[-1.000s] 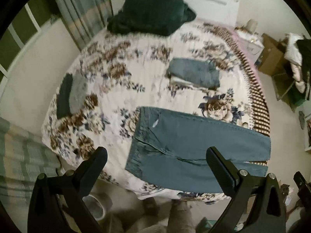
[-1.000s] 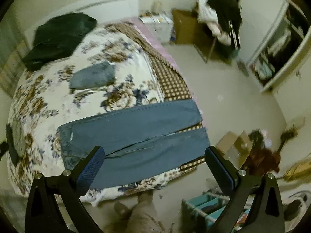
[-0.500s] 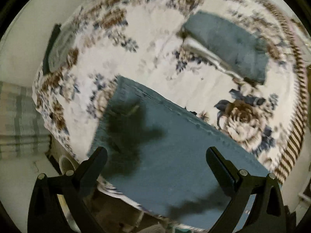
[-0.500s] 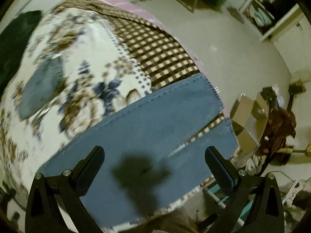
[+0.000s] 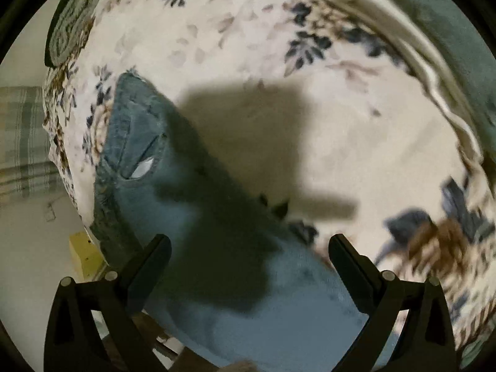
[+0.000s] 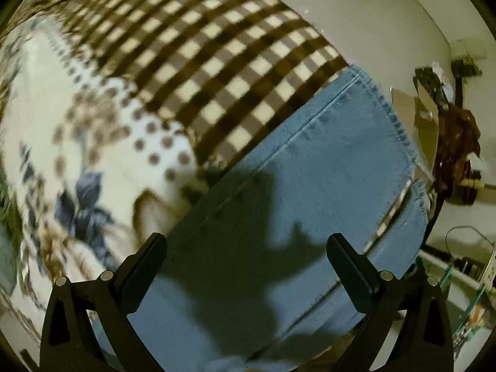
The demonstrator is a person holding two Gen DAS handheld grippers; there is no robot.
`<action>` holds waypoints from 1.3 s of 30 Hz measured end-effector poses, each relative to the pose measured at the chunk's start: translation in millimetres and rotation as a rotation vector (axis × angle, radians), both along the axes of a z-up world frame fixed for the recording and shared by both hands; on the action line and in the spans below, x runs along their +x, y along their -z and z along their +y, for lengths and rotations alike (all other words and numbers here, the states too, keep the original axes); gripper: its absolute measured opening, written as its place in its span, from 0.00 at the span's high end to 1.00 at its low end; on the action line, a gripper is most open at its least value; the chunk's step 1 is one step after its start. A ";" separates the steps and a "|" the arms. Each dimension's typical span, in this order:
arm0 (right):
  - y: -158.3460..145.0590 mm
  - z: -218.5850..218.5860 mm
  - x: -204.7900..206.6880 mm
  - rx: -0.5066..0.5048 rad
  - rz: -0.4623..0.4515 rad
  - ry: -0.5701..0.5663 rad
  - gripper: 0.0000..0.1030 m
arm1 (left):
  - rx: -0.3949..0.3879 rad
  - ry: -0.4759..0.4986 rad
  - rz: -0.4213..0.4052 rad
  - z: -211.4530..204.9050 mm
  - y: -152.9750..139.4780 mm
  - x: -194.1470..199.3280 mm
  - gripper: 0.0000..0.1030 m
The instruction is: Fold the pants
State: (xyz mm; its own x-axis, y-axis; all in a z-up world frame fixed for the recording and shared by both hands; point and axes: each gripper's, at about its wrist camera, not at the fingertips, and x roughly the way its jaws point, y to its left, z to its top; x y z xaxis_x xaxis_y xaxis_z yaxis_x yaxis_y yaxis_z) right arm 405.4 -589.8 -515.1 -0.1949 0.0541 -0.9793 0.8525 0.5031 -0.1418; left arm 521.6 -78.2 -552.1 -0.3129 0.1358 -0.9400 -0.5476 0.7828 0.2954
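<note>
The jeans (image 5: 217,248) lie flat on the flowered bedspread (image 5: 310,124), spread lengthwise along the near edge of the bed; in the left wrist view they run from the waistband at middle left of the frame down to the lower centre, and in the right wrist view the two leg hems (image 6: 396,142) end at the right of the frame, over the checked border (image 6: 217,62) of the spread; so the long axis runs across from one gripper to the other, waist under the left, hems under the right.

The left gripper (image 5: 248,263) has its jaws spread wide and empty, poised over the upper thigh of the jeans, with the waistband and a pocket opening (image 5: 141,167) up and to the left of it; the right gripper (image 6: 246,262) is likewise wide apart and holds nothing, hanging over the lower legs, the hems up and to the right of it; whether either touches the cloth I cannot tell, though the sharp shadows suggest both are near.

Judging from this, no fold is made yet; each gripper is nearest its own end, so the left would likely take the far waist edge and the right the far leg hem, to bring one leg over the other.
</note>
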 end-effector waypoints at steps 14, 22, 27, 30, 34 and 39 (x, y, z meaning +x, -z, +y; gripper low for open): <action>57.6 -26.6 6.0 0.095 0.075 0.115 0.14 | -0.035 -0.112 -0.075 40.6 23.3 -8.8 0.87; 38.1 -10.3 -4.7 0.105 -0.023 0.081 0.95 | -0.144 -0.186 -0.296 63.9 -26.4 -53.2 0.93; -8.4 2.5 -14.8 0.065 -0.105 0.026 0.95 | -0.206 -0.166 -0.396 76.7 -69.9 -85.7 0.94; -36.5 6.3 -36.0 0.064 -0.156 0.013 0.95 | -0.256 -0.170 -0.442 88.2 -94.3 -110.9 0.94; -76.6 18.8 -77.4 0.059 -0.209 0.015 0.95 | -0.307 -0.132 -0.489 88.1 -119.8 -157.4 0.94; -96.5 4.4 -136.2 0.037 -0.238 -0.004 0.95 | -0.367 -0.102 -0.519 99.9 -135.8 -215.8 0.94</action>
State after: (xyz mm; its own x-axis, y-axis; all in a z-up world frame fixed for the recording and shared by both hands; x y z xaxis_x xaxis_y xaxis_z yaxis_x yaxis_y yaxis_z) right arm 269.2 -585.4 -418.6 0.0405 0.0906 -0.9951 0.8580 0.5073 0.0811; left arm 305.8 21.7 -416.3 0.2006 -0.2294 -0.9524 -0.6243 0.7193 -0.3047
